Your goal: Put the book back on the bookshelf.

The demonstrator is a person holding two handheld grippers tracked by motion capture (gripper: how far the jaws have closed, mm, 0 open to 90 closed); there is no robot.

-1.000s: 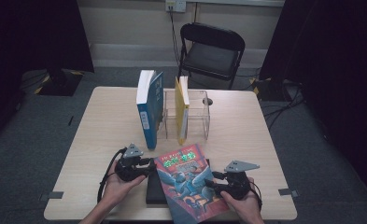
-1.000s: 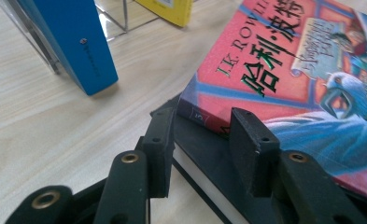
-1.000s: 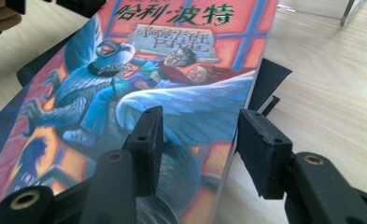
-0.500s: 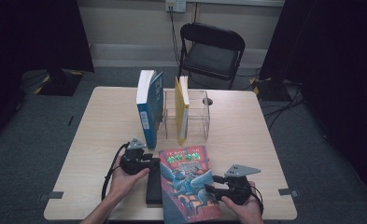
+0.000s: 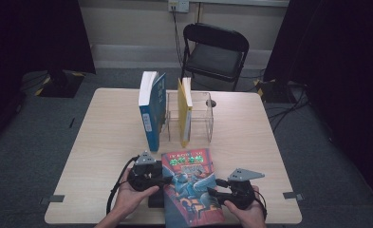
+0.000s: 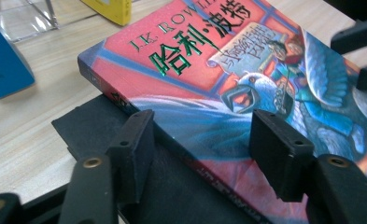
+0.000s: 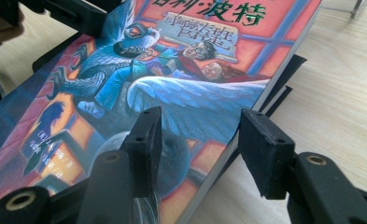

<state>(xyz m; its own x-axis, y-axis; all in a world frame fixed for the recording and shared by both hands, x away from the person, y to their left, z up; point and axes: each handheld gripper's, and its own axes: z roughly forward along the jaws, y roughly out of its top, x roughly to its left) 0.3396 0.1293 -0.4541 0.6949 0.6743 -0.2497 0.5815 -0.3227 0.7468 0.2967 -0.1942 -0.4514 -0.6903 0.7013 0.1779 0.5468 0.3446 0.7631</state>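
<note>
L gripper [image 6: 197,140] jaws just opening astride red book [image 6: 209,70] spine; R gripper [image 7: 197,140] loose astride its edge.

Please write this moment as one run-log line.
left tongs: just opening, over red book spine | right tongs: open at opposite edge | book lies on black pad

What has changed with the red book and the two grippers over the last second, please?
The red book has turned from a slant to lie nearly square to the table edge, on the black pad. The left gripper has just been opening, its jaws astride the book's spine edge without pressing. The right gripper kept its place at the book's other edge. The blue book and yellow book stayed upright.
</note>
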